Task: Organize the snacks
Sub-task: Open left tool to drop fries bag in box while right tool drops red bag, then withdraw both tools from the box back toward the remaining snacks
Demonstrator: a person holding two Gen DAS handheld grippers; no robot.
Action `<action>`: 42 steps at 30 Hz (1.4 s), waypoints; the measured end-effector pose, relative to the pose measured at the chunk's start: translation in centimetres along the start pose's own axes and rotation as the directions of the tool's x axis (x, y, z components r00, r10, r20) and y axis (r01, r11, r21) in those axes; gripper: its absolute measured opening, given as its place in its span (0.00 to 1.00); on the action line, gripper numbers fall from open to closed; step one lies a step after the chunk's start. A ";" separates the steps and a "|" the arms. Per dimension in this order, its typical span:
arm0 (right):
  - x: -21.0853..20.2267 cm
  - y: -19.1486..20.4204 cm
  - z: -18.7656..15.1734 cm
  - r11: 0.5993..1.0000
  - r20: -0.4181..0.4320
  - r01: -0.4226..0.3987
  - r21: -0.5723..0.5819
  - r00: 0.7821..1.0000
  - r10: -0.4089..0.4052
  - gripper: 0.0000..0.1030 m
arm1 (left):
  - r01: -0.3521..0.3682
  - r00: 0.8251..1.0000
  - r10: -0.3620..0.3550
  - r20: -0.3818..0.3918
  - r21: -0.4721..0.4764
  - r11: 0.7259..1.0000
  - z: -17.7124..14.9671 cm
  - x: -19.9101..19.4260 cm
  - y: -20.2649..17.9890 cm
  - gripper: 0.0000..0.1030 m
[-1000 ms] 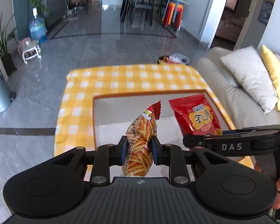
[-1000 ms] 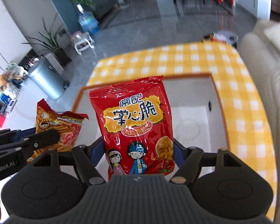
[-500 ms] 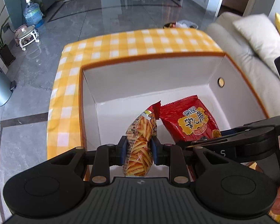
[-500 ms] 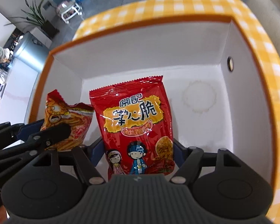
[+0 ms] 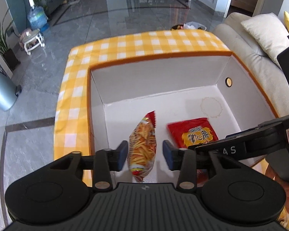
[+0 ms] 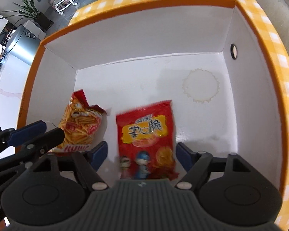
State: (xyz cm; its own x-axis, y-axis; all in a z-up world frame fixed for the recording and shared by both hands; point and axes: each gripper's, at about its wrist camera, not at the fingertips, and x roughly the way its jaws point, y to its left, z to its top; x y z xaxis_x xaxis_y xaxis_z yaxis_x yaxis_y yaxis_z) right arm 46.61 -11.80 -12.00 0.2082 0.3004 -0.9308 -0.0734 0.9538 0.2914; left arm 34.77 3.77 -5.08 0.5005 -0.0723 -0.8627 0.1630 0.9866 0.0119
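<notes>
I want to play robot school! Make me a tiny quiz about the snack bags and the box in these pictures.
1. True or false: the fries bag and the red crisps bag are both inside the white box.
2. Which bag lies between the right gripper's jaws? A) the fries bag B) the red crisps bag C) neither
3. Fill in: the cloth under the box is yellow and ____ checked.

Key
1. True.
2. B. The jaws are opening and their pads do not press it.
3. White: see the checked cloth.
</notes>
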 end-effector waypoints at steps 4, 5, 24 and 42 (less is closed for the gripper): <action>-1.7 0.0 -0.5 0.999 0.053 0.023 -0.025 0.998 -0.022 0.78 | 0.005 0.999 -0.004 0.054 -0.011 1.000 -0.3 -2.1 0.0 0.54; -2.2 0.2 -0.6 0.999 0.066 0.026 -0.037 0.998 -0.024 0.78 | 0.008 0.997 -0.006 0.070 -0.018 1.000 -0.4 -2.6 0.1 0.54; -15.6 0.3 -11.8 0.968 0.497 0.104 -0.229 0.867 0.024 0.80 | 0.077 0.942 -0.068 0.330 -0.015 0.997 -7.1 -13.0 -1.5 0.66; -17.5 -2.9 -29.7 0.930 0.378 0.177 -0.321 0.925 -0.045 0.76 | 0.121 0.974 -0.114 0.195 -0.021 0.992 -18.2 -15.5 -4.9 0.69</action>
State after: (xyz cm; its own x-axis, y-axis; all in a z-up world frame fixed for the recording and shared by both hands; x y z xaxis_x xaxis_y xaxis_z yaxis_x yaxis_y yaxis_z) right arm 14.19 -20.07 -3.15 0.5644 0.2377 -0.7905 -0.3446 0.9381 0.0361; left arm 10.74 2.70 -1.02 0.6346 -0.2118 -0.7433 0.2044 0.9735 -0.1028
